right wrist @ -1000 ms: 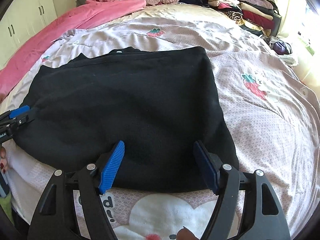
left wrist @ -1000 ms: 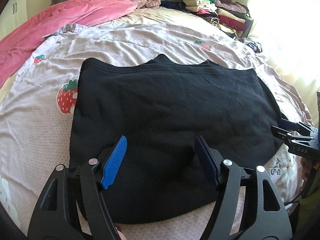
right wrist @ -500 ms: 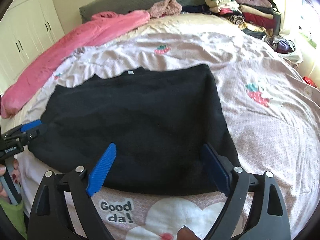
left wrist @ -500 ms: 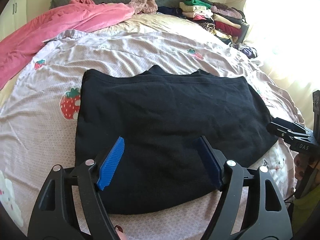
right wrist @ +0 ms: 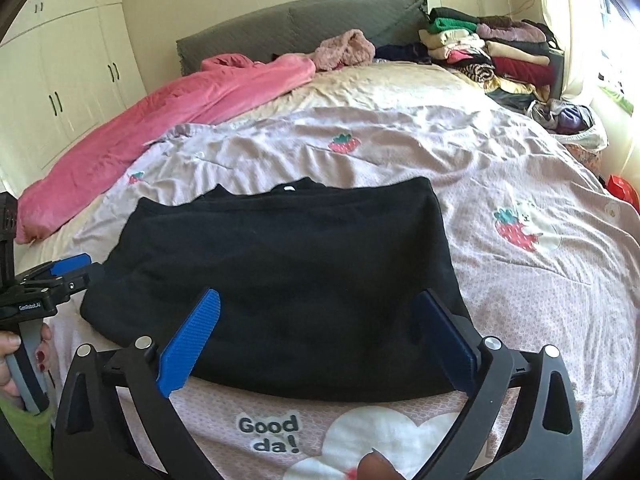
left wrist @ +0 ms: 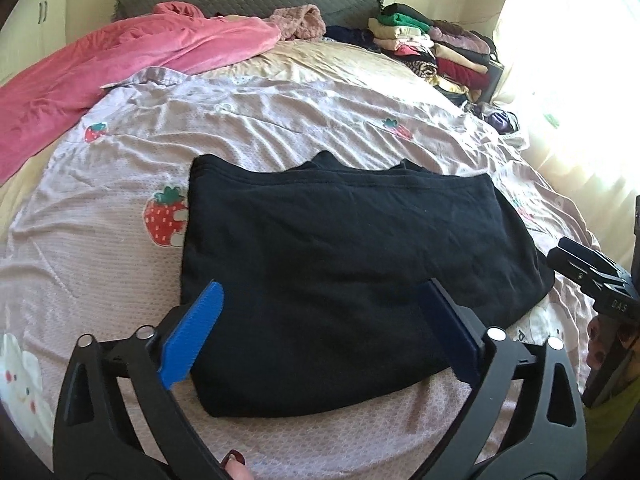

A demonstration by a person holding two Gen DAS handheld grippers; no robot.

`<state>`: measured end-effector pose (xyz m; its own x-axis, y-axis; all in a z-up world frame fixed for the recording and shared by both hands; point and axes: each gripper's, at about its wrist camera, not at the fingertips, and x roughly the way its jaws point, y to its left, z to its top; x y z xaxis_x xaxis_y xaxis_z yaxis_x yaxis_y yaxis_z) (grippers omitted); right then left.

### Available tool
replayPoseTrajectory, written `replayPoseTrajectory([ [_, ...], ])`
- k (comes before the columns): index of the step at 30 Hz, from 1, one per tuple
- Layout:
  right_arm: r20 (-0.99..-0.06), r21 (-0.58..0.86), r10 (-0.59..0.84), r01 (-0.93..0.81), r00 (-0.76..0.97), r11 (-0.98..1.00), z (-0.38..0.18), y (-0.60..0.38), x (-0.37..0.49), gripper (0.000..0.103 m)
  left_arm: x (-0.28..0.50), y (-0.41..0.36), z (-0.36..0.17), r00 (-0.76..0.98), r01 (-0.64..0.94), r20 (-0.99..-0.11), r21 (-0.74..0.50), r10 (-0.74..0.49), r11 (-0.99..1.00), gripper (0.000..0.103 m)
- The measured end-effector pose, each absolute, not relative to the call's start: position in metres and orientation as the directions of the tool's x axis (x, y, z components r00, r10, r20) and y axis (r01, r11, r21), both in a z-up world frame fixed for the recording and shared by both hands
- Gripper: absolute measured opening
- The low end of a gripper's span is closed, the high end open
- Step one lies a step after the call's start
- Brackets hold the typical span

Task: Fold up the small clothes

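Bed: the bed point(left wrist: 100, 216) with its strawberry-print cover carries everything; no bench is in sight.
Pink blanket: a pink blanket point(left wrist: 132, 60) lies along the far left side, well apart from the work.
Folded pile: a stack of folded clothes point(right wrist: 492, 56) sits at the far right corner near the headboard.
Black garment: the black garment point(left wrist: 340, 272) lies flat near the front edge of the bed, doubled over into a wide rectangle, with the neckline peeking out at its far edge.
Left tool: the left tool point(left wrist: 320, 336) hovers over the garment's near left part, its jaws having just been opening and now spread wide, with nothing pinched between them.
Right tool: the right tool point(right wrist: 320, 340) hangs above the near right part, likewise just opened wide and released, the cloth lying below and untouched.
Step in hand: one fold looks finished and let go; both tools appear clear of the cloth.
Next move: probably a second fold, which calls for pinching one short side at its two corners and carrying it across to the other side, keeping the edges in line.
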<state>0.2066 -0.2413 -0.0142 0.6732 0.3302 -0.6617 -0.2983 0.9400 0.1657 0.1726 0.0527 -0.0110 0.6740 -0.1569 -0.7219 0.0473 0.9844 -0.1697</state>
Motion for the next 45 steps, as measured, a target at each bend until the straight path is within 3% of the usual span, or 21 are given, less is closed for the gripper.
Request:
replayPoseTrajectory([
  [17, -0.585, 0.139, 0.380, -0.373, 0.716, 0.917, 0.021, -0.206, 0.175, 0.098, 0.163, 0.081, 0.014, 0.718, -0.016, -0.689, -0.161, -0.101, 0.987, 0.093],
  [45, -0.602, 0.076, 0.476, -0.547, 0.641, 0.833, 0.021, -0.105, 0.149, 0.098, 0.155, 0.127, 0.035, 0.759, -0.100, -0.648, -0.207, -0.060, 0.973, 0.093],
])
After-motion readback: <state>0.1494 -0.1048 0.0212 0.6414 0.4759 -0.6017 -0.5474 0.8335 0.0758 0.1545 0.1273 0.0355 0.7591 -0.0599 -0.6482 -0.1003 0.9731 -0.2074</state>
